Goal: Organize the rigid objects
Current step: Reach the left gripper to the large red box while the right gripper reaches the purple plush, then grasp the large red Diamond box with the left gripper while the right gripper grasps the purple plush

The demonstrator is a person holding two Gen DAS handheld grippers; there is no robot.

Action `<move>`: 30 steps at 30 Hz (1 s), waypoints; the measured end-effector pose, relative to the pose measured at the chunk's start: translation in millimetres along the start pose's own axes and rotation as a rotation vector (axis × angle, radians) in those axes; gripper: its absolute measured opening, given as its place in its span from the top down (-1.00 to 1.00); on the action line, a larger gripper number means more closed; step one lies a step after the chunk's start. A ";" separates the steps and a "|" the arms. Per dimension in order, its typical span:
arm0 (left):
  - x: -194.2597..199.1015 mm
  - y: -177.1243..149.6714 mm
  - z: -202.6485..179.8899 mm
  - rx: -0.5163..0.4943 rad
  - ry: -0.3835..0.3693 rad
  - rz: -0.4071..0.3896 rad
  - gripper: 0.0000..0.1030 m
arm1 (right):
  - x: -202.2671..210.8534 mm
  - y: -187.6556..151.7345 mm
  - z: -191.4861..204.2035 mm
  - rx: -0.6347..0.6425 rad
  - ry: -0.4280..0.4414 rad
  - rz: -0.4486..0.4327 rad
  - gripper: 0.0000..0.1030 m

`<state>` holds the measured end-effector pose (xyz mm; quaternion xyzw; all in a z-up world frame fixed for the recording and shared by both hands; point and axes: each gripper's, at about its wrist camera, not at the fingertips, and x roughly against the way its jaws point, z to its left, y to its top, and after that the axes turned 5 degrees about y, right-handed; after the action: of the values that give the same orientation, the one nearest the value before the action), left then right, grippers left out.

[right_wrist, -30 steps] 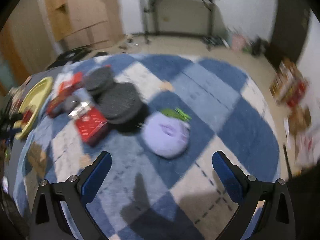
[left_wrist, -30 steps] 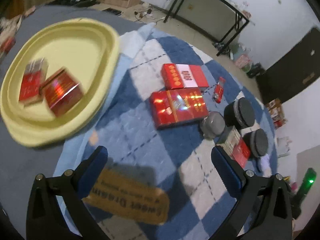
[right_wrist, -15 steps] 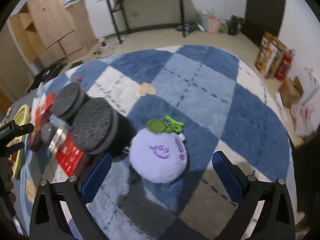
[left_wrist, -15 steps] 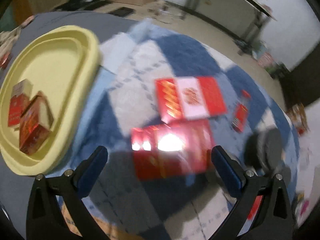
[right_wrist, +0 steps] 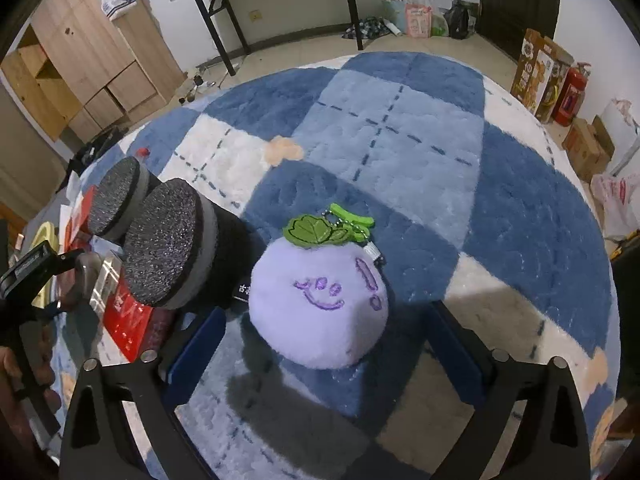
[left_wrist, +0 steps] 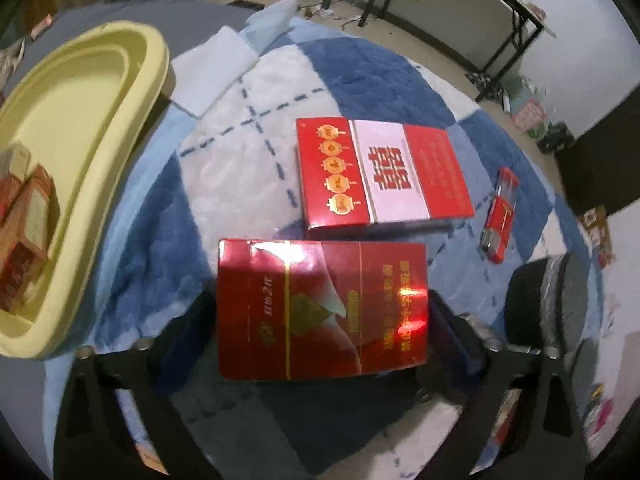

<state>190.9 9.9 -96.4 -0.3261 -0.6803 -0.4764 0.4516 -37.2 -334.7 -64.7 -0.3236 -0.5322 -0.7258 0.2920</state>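
Observation:
A glossy red box (left_wrist: 322,308) lies flat on the blue checked rug (left_wrist: 360,72), between the fingers of my left gripper (left_wrist: 322,322). Its jaws are closing and the pads stand right at the box's two short ends. Beyond it lie a red and white box (left_wrist: 384,172) and a red lighter (left_wrist: 500,216). My right gripper (right_wrist: 324,344) straddles a purple plush ball (right_wrist: 320,300) with a green leaf. Those jaws are closing too, with gaps on both sides of the plush.
A yellow tray (left_wrist: 100,120) at the left holds small red boxes (left_wrist: 24,216). Two black cylinders with glittery tops (right_wrist: 164,248) stand just left of the plush, a small red pack (right_wrist: 128,320) beside them. A hand with the other gripper (right_wrist: 28,264) shows at the left edge.
My left gripper dropped toward the glossy red box, which now sits between its narrowed fingers. My right gripper closed in on the plush, and its fingers came inward.

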 end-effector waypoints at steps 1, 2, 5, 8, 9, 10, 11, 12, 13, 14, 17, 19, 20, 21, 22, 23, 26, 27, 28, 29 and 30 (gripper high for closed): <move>0.7 0.2 -1.0 -0.011 0.002 -0.004 -0.76 | -0.7 0.4 0.7 0.008 -0.018 -0.001 -0.64; 1.7 -0.8 -0.5 -0.021 -0.002 -0.006 -0.75 | -1.1 0.8 0.9 0.015 -0.032 -0.001 -0.53; 5.6 -1.2 1.4 -0.045 -0.023 -0.019 -0.75 | 0.0 2.2 -1.1 0.022 -0.030 -0.009 -0.12; 21.1 0.7 6.9 -0.059 -0.027 -0.047 -0.75 | 5.7 3.9 -4.8 0.016 -0.019 -0.016 -0.01; 33.1 0.4 11.5 -0.069 -0.031 -0.066 -0.75 | 10.0 4.4 -6.3 0.013 -0.015 -0.022 0.00; 41.6 -1.2 13.4 -0.082 -0.029 -0.084 -0.75 | 14.3 4.9 -6.8 0.016 -0.013 -0.027 0.00; 52.4 -1.5 15.8 -0.101 -0.023 -0.108 -0.75 | 20.2 5.5 -6.6 0.024 -0.020 -0.039 0.00; 65.4 -2.7 19.7 -0.122 -0.013 -0.137 -0.75 | 30.1 5.8 -5.3 0.043 -0.032 -0.069 0.00; 78.7 -3.4 24.6 -0.137 -0.009 -0.162 -0.75 | 38.0 6.0 -4.2 0.055 -0.040 -0.094 0.00; 91.3 -3.0 28.3 -0.145 -0.013 -0.181 -0.75 | 49.4 6.5 -2.6 0.068 -0.040 -0.132 0.00; 135.2 -3.8 46.1 -0.167 -0.019 -0.246 -0.75 | 75.4 4.6 8.1 0.102 -0.032 -0.215 0.00; 159.3 -9.8 56.4 -0.186 -0.018 -0.288 -0.75 | 92.5 0.5 23.5 0.136 -0.045 -0.257 0.00; 169.1 -12.5 60.9 -0.198 -0.021 -0.305 -0.75 | 96.9 -2.4 30.2 0.144 -0.043 -0.264 0.00; 177.7 -15.5 64.3 -0.211 -0.026 -0.315 -0.75 | 101.7 -5.9 39.0 0.148 -0.036 -0.266 0.00; 186.0 -17.3 69.7 -0.214 -0.035 -0.317 -0.75 | 104.4 -8.1 45.2 0.147 -0.029 -0.261 0.00; 194.0 -18.1 73.3 -0.208 -0.047 -0.315 -0.75 | 107.7 -11.2 53.7 0.147 -0.021 -0.257 0.00; 209.0 -30.7 88.2 -0.221 -0.040 -0.330 -0.75 | 121.1 -25.5 81.0 0.144 -0.009 -0.285 0.00; 213.4 -37.1 93.4 -0.240 -0.014 -0.352 -0.75 | 122.0 -30.0 88.6 0.146 0.002 -0.288 0.00; 213.3 -39.7 95.9 -0.248 0.000 -0.361 -0.75 | 122.3 -35.0 95.0 0.155 0.017 -0.286 0.00; 212.7 -43.7 99.9 -0.247 0.003 -0.366 -0.75 | 121.5 -38.9 102.1 0.169 0.029 -0.279 0.00; 212.9 -47.9 105.3 -0.237 -0.008 -0.369 -0.75 | 119.2 -42.2 109.6 0.200 0.027 -0.269 0.00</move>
<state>36.2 96.0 69.1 -0.2486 -0.6693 -0.6264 0.3126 -126.1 -227.7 28.3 -0.2088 -0.6363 -0.7062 0.2300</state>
